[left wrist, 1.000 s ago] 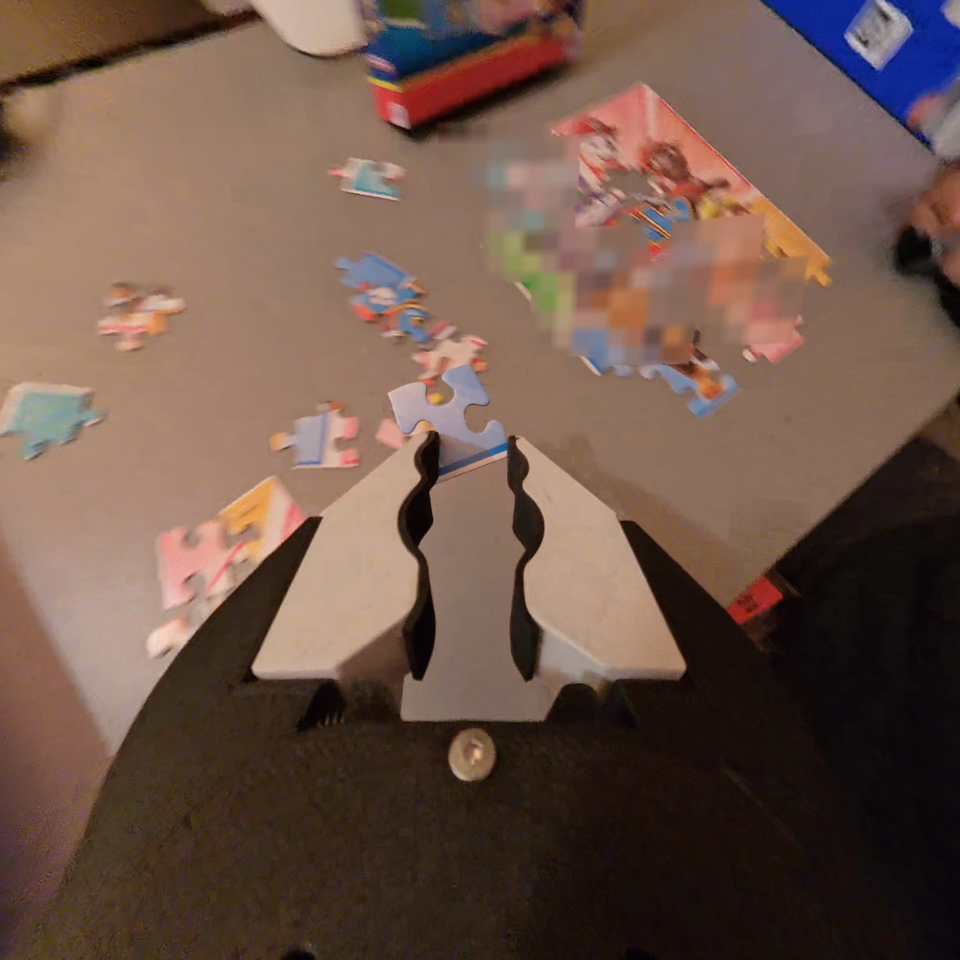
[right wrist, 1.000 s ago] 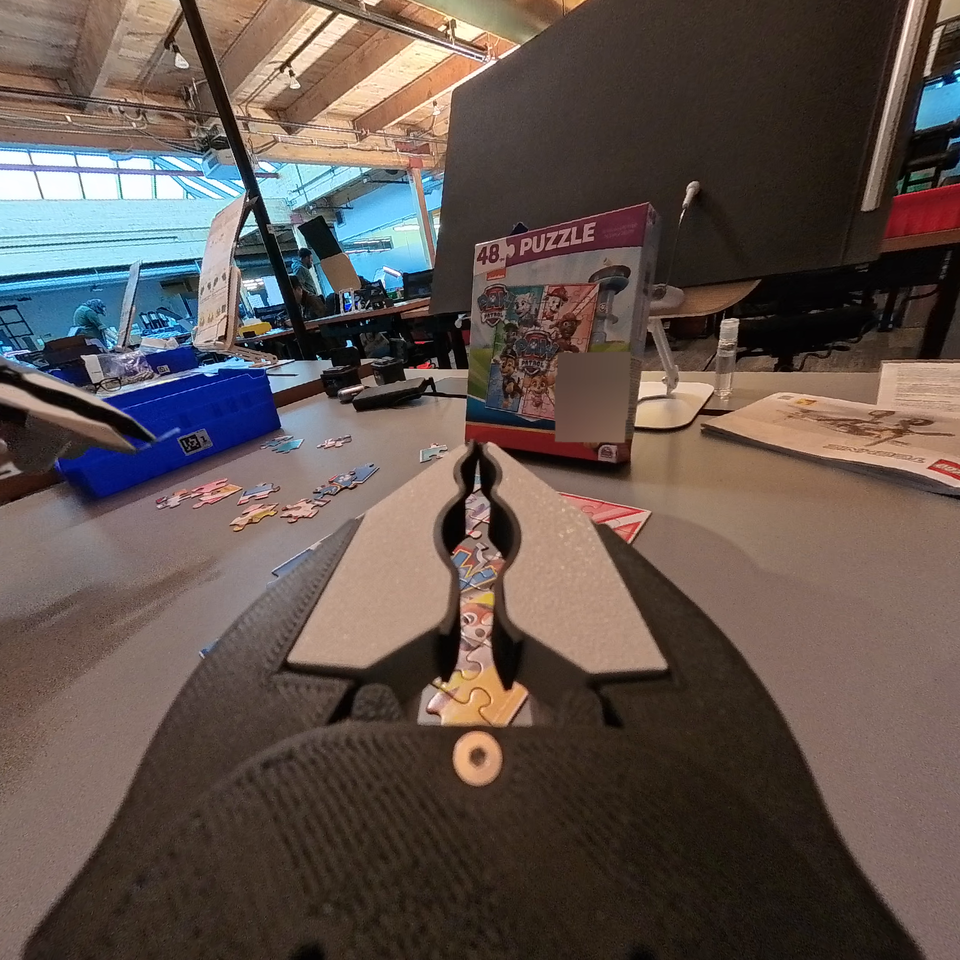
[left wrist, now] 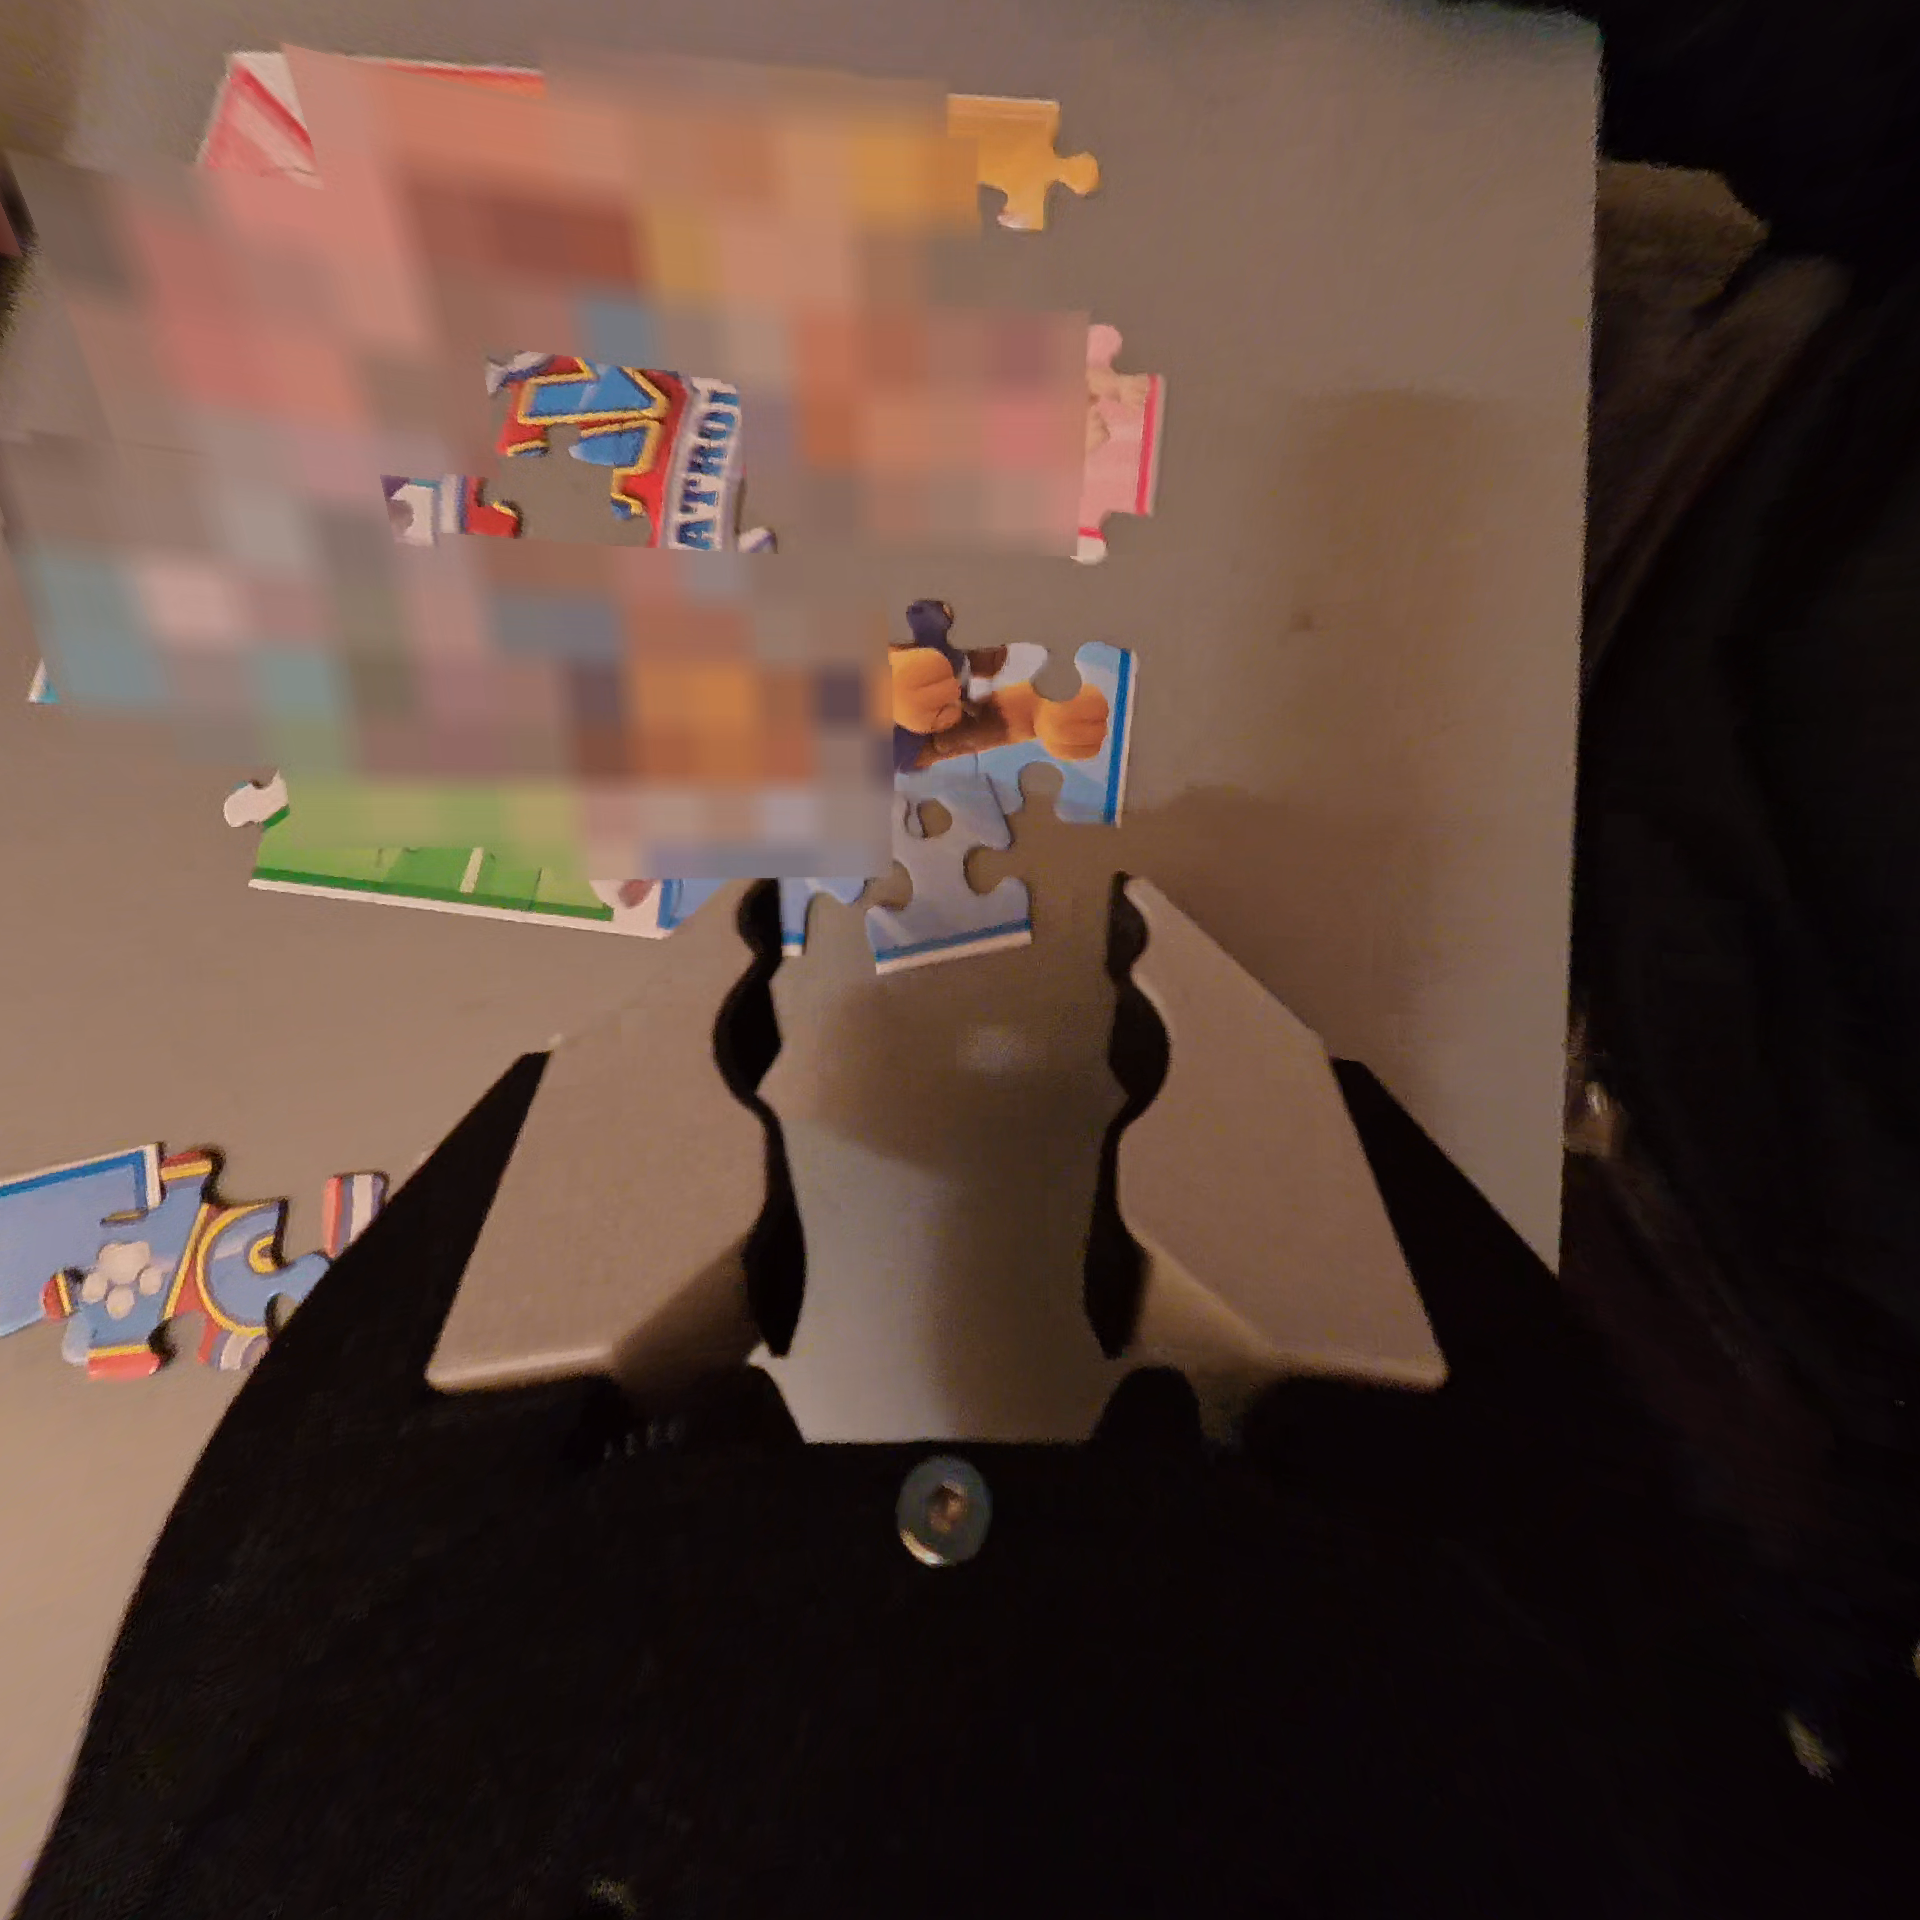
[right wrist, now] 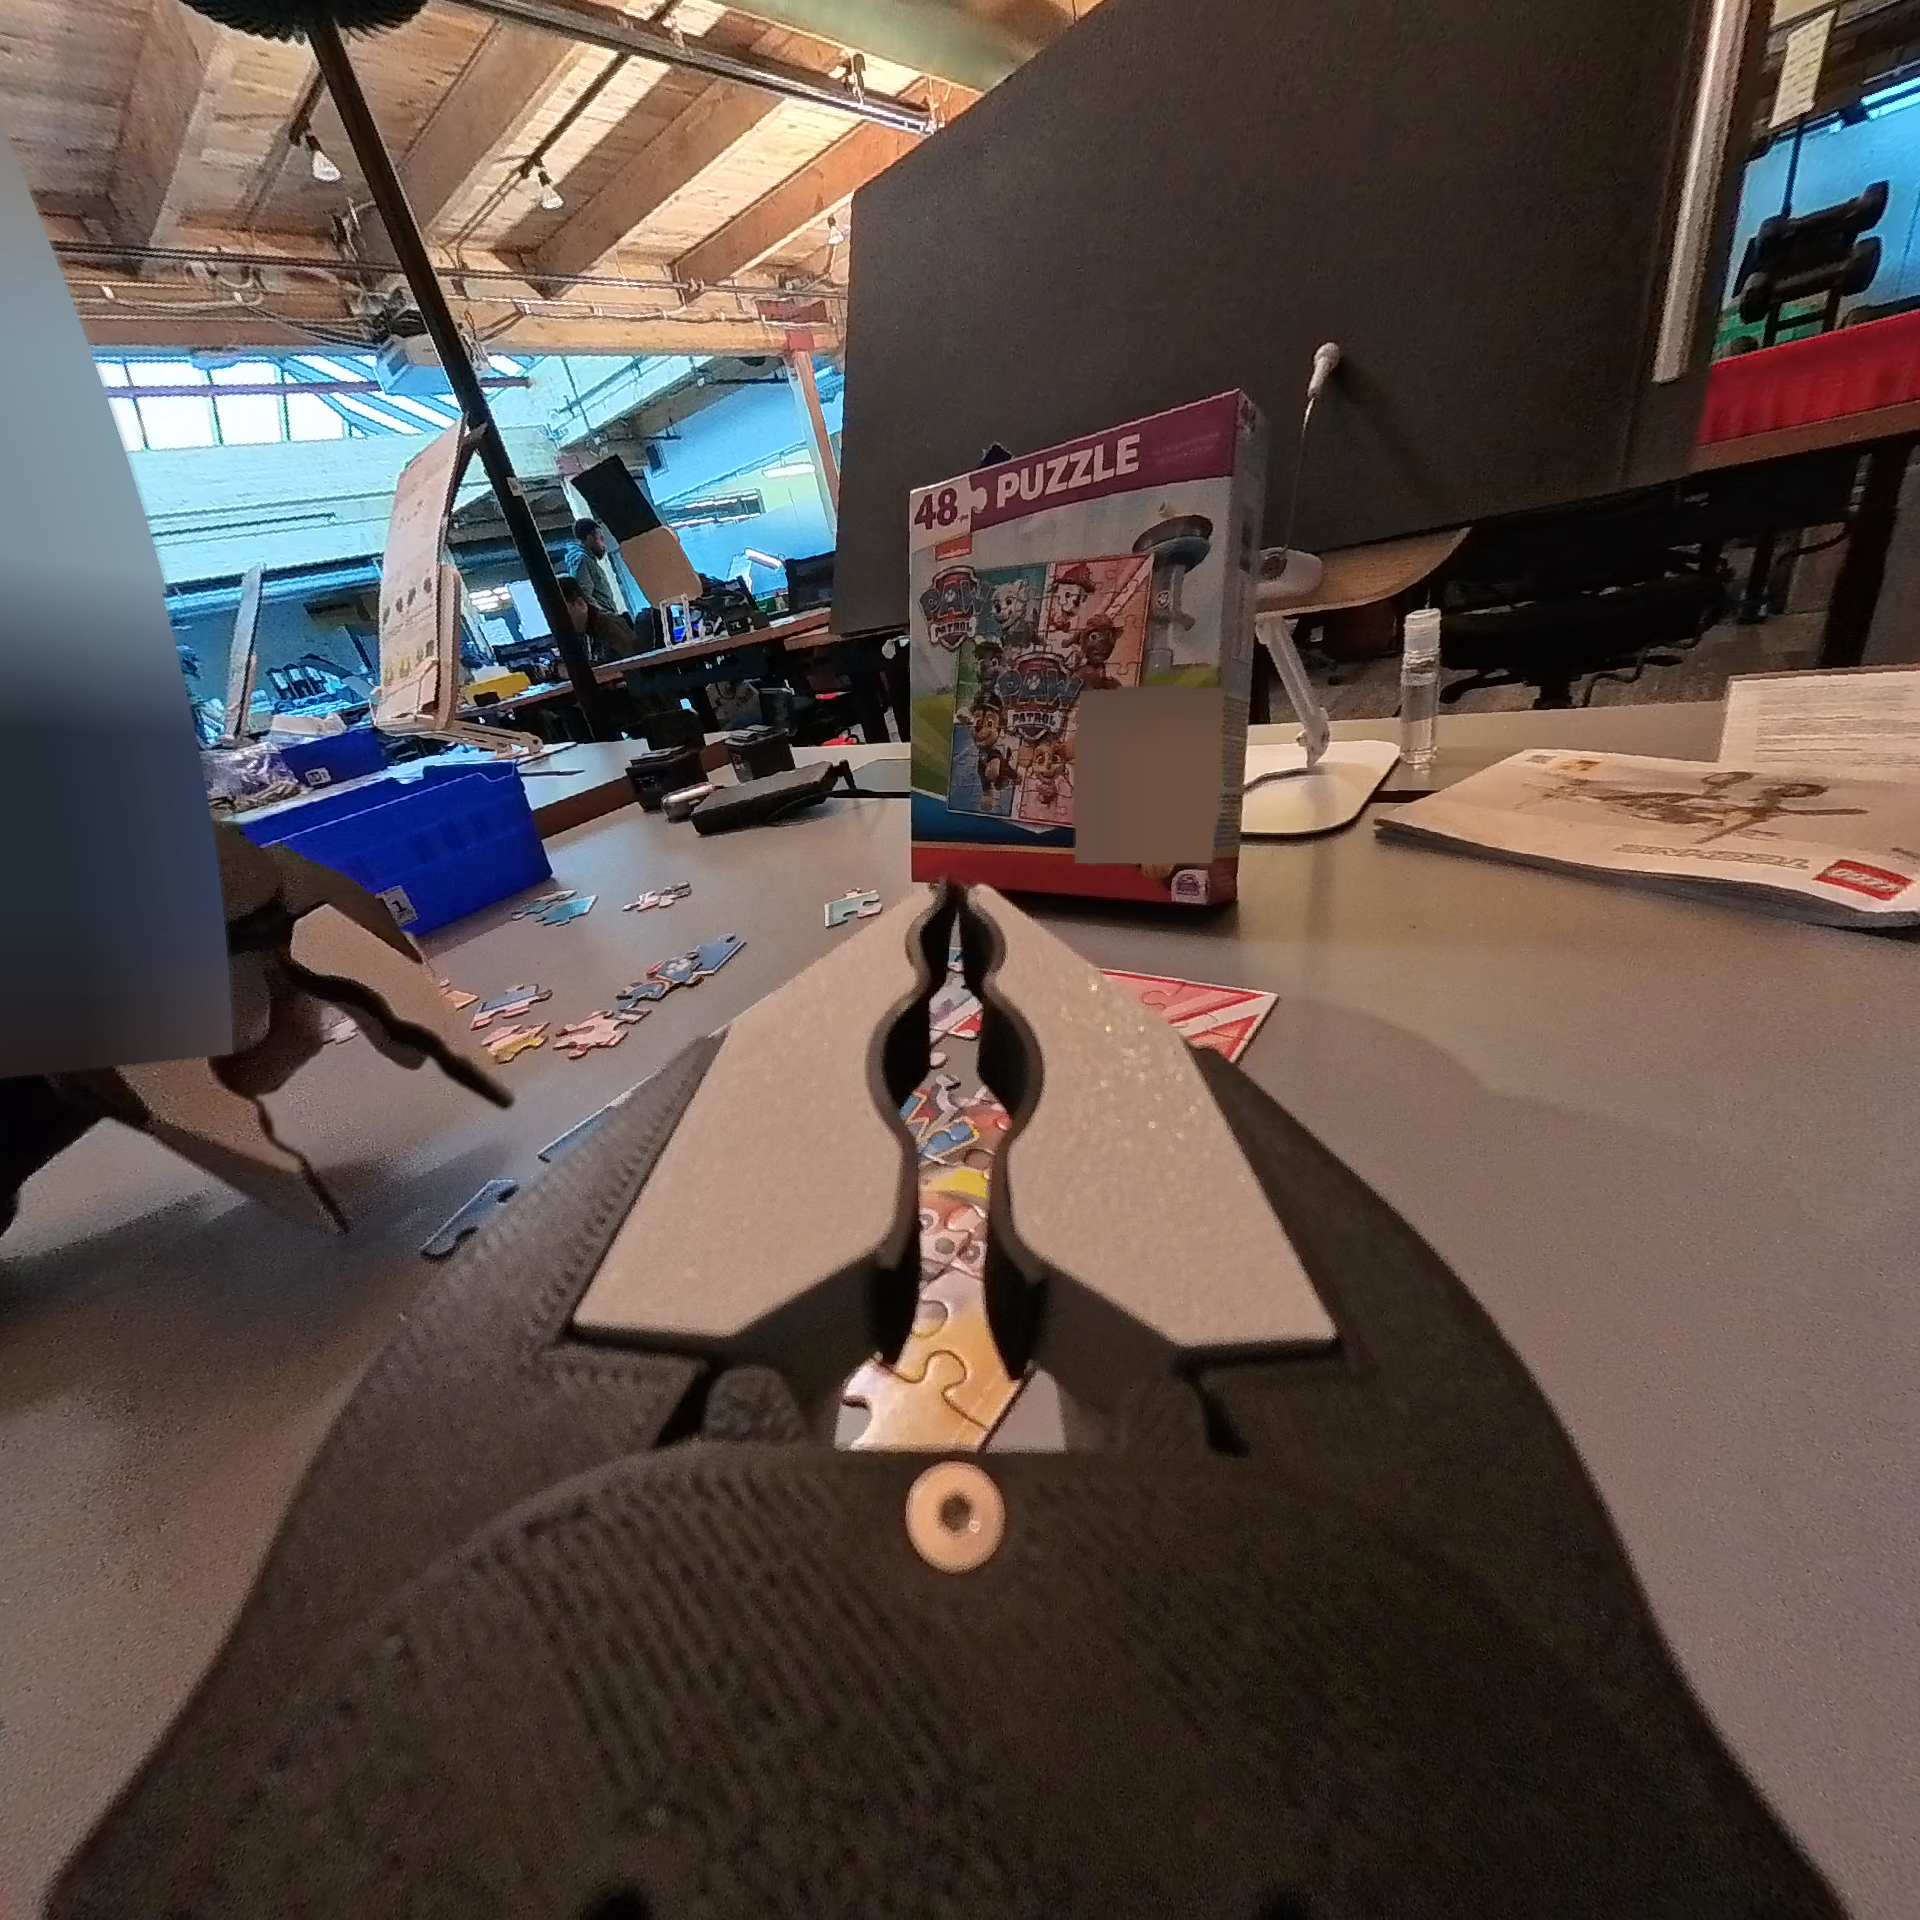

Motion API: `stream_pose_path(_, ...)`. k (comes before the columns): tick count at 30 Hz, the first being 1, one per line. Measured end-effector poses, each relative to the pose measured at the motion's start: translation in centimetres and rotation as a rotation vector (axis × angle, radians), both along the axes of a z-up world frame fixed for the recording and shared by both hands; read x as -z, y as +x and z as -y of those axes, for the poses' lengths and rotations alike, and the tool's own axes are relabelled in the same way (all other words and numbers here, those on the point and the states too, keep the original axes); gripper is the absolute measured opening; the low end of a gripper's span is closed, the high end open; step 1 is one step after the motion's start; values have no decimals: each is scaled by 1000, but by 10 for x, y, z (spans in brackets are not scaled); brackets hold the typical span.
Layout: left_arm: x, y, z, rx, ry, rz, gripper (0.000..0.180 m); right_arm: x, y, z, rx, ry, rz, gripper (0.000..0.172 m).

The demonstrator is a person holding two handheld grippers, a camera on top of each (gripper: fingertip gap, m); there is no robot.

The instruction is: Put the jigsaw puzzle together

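Left gripper (left wrist: 940,914) spread wide, empty, over light-blue edge piece (left wrist: 951,894) abutting assembled puzzle (left wrist: 436,862). Right gripper (right wrist: 954,902) closed, empty, low over puzzle.

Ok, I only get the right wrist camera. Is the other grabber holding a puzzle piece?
Observer: No. The left gripper has its jaws open. A light blue piece lies flat on the table between its fingertips, and neither finger presses it.
Operator: Is it in the big picture already?
Observer: It sits at the near edge of the assembled puzzle, slightly crooked. I cannot tell whether it has clicked in.
Operator: Any holes left?
Observer: Yes. A piece-shaped gap in the middle of the puzzle shows grey table.
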State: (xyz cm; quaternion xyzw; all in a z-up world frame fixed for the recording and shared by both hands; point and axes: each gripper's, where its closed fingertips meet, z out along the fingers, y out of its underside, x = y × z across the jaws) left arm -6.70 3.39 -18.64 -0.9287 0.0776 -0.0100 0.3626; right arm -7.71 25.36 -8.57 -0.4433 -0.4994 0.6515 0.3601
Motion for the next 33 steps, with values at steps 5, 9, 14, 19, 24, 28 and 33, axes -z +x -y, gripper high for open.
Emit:
stream_pose_path(5, 15, -6, -7, -208, -46, -99, 77, 1, -2, 1, -1, 5, 5, 0)
stream_pose_path(9, 24, 2, 2, -262, -56, -6, 66, 0, -2, 1, -14, -13, 6, 0)
stream_pose_path(14, 26, -3, 4, -286, -27, 48, 57, 0, -2, 3, -28, -29, 6, 0)
stream_pose_path(19, 25, -12, 7, -321, -19, 37, 50, 0, -2, 2, -30, -36, 9, 1)
stream_pose_path(24, 24, -18, 11, -348, -5, 30, 46, 0, -1, 2, -30, -37, 9, 1)
stream_pose_path(28, 24, -17, 10, -339, -1, 22, 46, 0, -1, 2, -30, -36, 10, 1)
stream_pose_path(33, 20, -18, 7, -352, 33, 36, 39, 5, -3, 12, -37, 37, 24, 5)
